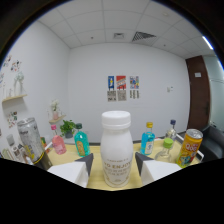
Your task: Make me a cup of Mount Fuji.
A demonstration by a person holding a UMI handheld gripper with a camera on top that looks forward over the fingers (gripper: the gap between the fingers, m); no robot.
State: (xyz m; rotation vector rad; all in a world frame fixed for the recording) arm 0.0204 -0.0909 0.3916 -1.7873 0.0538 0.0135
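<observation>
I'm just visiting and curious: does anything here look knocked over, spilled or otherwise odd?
Nothing stands out. The white bottle stands upright between the fingers of the gripper, cap on. The silver can, yellow can and blue bottles look upright on the table, allowing for the lens curve; no spill shows.

We see a bottle (116, 150) standing between our gripper's (113, 165) fingers. Behind it on the table (95, 149), smaller bottles (81, 141) line up, with a tall can (30, 140) far left and another can (189, 147) far right.
</observation>
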